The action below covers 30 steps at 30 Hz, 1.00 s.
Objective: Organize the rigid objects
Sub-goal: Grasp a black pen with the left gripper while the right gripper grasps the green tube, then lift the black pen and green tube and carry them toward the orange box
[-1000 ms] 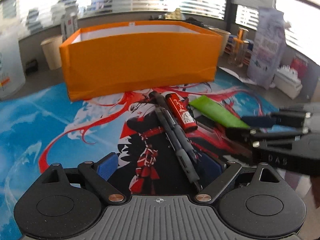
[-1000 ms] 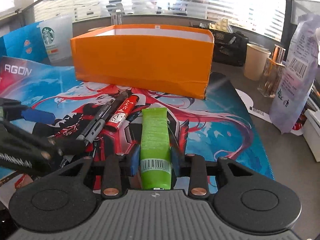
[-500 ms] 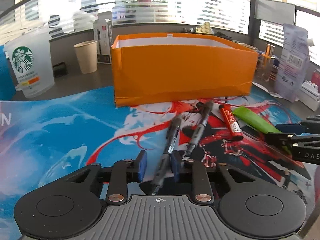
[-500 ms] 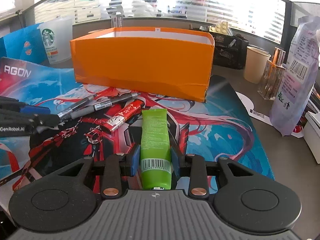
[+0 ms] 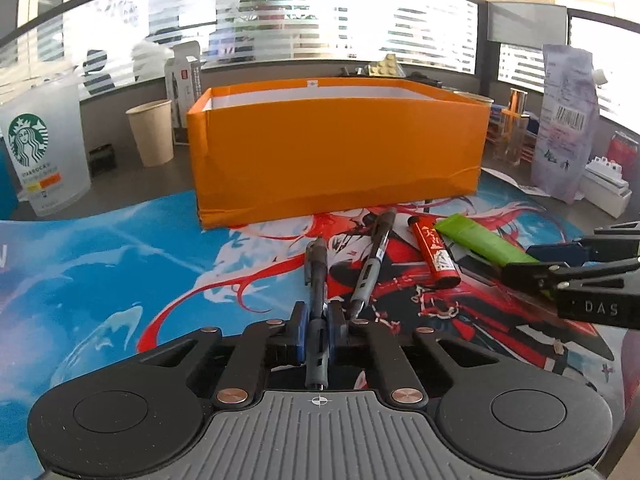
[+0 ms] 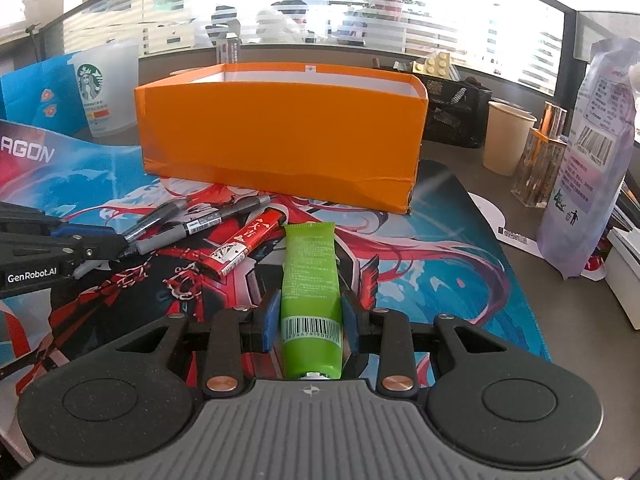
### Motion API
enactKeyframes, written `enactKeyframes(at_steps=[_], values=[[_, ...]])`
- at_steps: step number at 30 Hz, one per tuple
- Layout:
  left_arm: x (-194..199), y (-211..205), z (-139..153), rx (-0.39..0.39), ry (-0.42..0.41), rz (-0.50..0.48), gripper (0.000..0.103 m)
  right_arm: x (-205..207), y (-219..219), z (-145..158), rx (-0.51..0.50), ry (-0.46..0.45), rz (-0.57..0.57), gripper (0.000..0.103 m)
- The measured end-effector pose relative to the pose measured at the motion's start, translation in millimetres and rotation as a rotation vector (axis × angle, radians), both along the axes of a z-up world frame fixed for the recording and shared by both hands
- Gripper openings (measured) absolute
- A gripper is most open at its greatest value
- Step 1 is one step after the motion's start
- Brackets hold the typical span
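Left gripper has snapped shut on the grey pen, low on the mat before the orange box. Right gripper clamps the green tube. Lift level, clearing the box wall.

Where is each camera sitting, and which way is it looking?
Left wrist: sits on the left gripper, looking along its fingers at the orange cardboard box; its jaws pinch a dark grey pen, with the right gripper at the right edge.
Right wrist: sits on the right gripper, facing the same box; its jaws clamp a green plastic tube, with the left gripper at the left edge.
Shared: box, pen, tube, red stick, printed desk mat.
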<state>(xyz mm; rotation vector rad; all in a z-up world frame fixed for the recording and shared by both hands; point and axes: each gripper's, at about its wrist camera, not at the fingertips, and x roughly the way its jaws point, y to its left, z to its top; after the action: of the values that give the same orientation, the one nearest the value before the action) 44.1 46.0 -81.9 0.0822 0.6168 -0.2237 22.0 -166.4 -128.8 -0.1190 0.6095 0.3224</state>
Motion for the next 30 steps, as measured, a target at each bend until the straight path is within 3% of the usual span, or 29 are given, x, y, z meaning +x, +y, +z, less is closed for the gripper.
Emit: enactKeyframes(at_steps=[14, 20, 24, 25, 30], values=[[-14, 13, 31, -0.091, -0.036, 0.002, 0.008, -12, -7, 26, 0.044, -0.057, 0.001, 0.027], [-9, 15, 16, -0.102, 0.024, 0.015, 0.008, -11, -4, 17, 0.032, -0.033, 0.010, 0.027], [-11, 11, 21, -0.065, -0.008, -0.001, 0.009, -9, -3, 14, 0.018, -0.012, 0.015, 0.026], [-10, 10, 20, -0.052, -0.009, -0.001, 0.015, -7, -2, 10, 0.013, 0.007, 0.020, 0.021], [0, 12, 11, -0.059, 0.029, 0.007, 0.015, 0, -5, 3, 0.029, 0.027, 0.007, 0.018]])
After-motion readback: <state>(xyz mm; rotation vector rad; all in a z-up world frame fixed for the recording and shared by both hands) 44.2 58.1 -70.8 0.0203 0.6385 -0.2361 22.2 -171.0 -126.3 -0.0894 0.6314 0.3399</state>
